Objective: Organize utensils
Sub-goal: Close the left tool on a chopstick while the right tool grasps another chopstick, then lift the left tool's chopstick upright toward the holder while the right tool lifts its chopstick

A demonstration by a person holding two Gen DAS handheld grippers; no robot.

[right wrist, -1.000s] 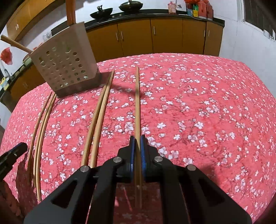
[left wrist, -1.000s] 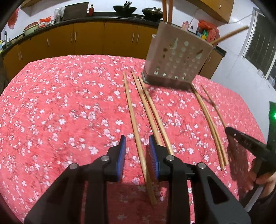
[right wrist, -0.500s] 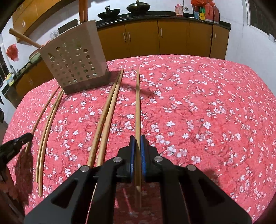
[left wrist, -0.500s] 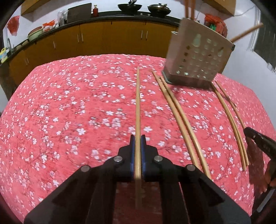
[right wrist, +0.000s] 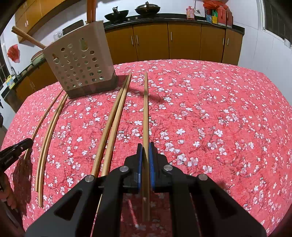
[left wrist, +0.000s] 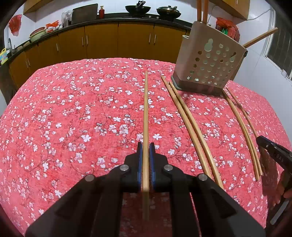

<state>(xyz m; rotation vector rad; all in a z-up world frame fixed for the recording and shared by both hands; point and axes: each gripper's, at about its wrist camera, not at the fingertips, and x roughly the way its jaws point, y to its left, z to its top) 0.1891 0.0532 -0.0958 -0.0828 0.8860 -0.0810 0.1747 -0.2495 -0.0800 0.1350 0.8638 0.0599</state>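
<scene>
Each gripper clamps one chopstick: the left gripper (left wrist: 145, 164) pinches a chopstick (left wrist: 145, 113), the right gripper (right wrist: 145, 164) pinches another chopstick (right wrist: 145, 113). Both sticks point straight ahead over the tablecloth (left wrist: 73, 118), toward the holder (left wrist: 209, 63). Loose chopsticks (right wrist: 113, 124) lie alongside; only the right view shows open cloth on its right.

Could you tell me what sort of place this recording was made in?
Most likely a home kitchen: a dark counter carries woks above orange-brown cabinets, and a table under a red floral cloth holds chopsticks beside a perforated utensil holder.
</scene>
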